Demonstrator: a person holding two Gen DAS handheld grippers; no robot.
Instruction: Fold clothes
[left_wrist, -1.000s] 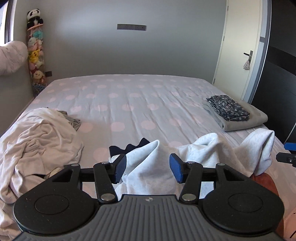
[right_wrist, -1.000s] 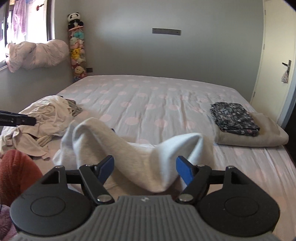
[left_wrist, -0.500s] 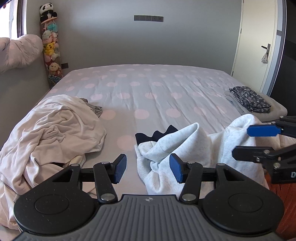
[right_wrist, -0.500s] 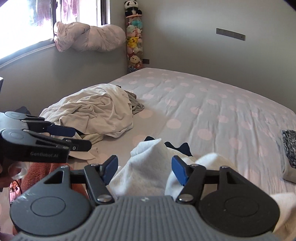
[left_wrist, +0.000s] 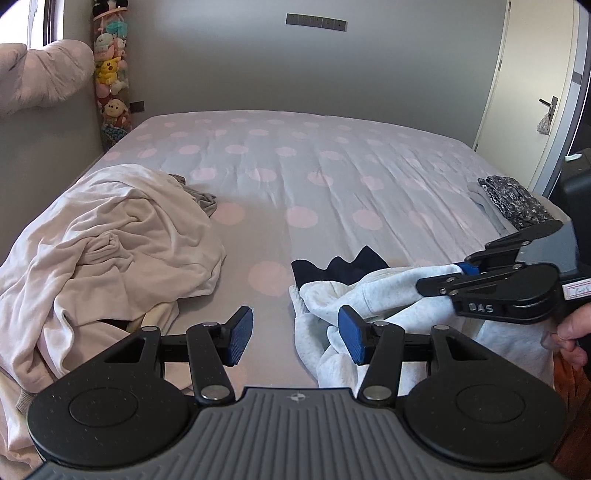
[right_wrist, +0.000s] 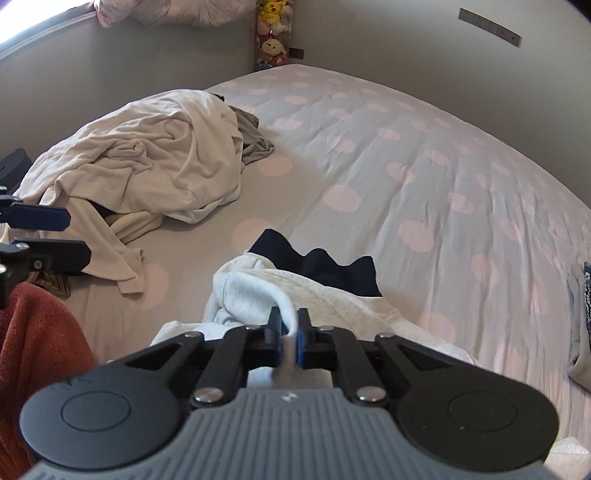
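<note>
A light grey sweatshirt (left_wrist: 388, 295) lies crumpled at the near edge of the bed, on top of a navy garment (left_wrist: 343, 267) whose zigzag edge shows behind it. In the right wrist view my right gripper (right_wrist: 289, 332) is closing its jaws, and its pads pinch a raised fold of the sweatshirt (right_wrist: 258, 291). The left wrist view shows the right gripper (left_wrist: 443, 276) coming in from the right onto the cloth. My left gripper (left_wrist: 295, 334) is open just left of the sweatshirt, over bare sheet, with nothing between its fingers.
A rumpled cream pile of clothes (left_wrist: 110, 240) lies at the left of the dotted bed sheet (left_wrist: 295, 166). A folded stack (left_wrist: 517, 203) sits at the right edge. An orange-red cloth (right_wrist: 37, 350) is near left. A hand (left_wrist: 570, 332) holds the right gripper.
My right gripper swung left and down and went from wide open to pinching a fold of the sweatshirt. My left gripper shifted a little left and lower, still open.
</note>
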